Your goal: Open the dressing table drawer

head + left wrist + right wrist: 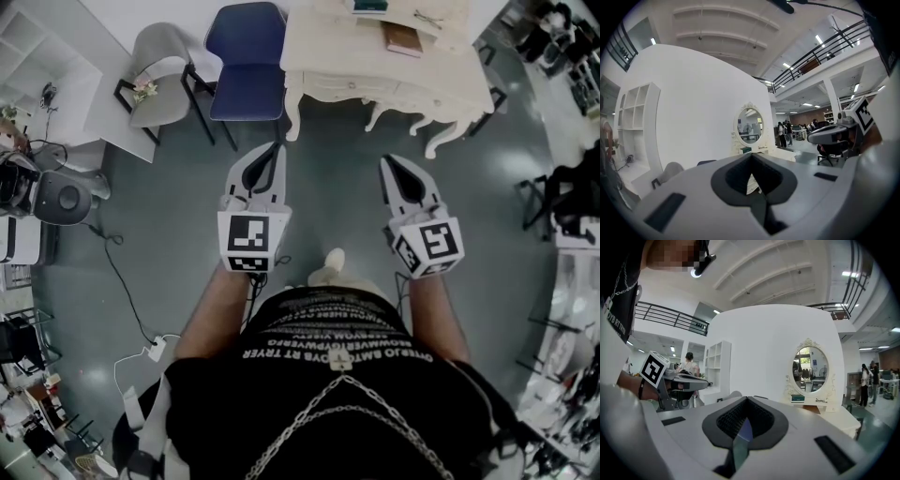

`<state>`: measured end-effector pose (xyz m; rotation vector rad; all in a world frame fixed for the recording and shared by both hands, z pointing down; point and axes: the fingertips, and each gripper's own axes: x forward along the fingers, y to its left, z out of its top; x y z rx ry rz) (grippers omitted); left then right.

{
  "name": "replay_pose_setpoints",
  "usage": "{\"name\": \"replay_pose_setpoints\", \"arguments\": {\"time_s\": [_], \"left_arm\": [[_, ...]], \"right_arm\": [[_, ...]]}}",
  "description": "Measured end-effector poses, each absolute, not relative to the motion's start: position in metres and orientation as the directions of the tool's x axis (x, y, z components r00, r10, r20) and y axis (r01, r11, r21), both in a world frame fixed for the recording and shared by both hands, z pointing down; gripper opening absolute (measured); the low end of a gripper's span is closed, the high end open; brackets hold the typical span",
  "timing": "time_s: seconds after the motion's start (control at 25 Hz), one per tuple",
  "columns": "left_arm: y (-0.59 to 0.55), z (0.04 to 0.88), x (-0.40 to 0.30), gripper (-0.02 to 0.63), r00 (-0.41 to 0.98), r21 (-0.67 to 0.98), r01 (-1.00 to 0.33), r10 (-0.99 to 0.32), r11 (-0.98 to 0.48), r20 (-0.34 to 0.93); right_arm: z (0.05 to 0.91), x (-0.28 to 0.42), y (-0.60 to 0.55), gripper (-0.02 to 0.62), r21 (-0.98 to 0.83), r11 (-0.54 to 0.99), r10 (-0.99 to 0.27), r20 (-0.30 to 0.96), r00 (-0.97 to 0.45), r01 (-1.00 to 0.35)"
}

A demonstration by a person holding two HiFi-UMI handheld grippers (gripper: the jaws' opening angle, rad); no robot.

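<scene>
Nearest the camera, bare forearms reach out from a black printed shirt [328,375], each hand carrying a claw topped with a marker cube, above grey floor [169,262]. The left claw [277,150] has its jaws pressed together to a point, with nothing between them. The right claw [387,161] is closed and empty too, and its own view shows only a thin slit between the jaws. Both point toward the cream bench [328,37] ahead and stand well apart from it, with bare floor between. The drawer [339,87] sits shut in the bench's front, flush with the apron above the curved legs. A brown book [403,39] lies on the bench top. A blue chair [246,66] stands just left of the bench, and a grey chair [155,80] is farther left. At the back of the bench an oval mirror [811,369] stands in an ornate white frame against a curved white wall [759,348].
</scene>
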<state>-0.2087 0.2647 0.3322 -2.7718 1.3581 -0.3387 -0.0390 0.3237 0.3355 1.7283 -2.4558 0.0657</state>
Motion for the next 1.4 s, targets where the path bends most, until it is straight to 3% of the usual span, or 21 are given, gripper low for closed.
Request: {"name": "replay_pose_setpoints", "arguments": {"time_s": [1.0, 1.4], "left_arm": [[0.202, 0.316, -0.117, 0.005, 0.543, -0.165, -0.808, -0.824, -0.565, 0.163], [0.205, 0.323, -0.117, 0.005, 0.508, -0.174, -0.825, -0.841, -0.537, 0.185]], "right_arm": [[0.338, 0.06, 0.248, 0.002, 0.009, 0.396, -0.911, 0.131, -0.392, -0.918], [0.348, 0.064, 0.243, 0.002, -0.028, 0.433, -0.892, 0.135, -0.432, -0.901]]}}
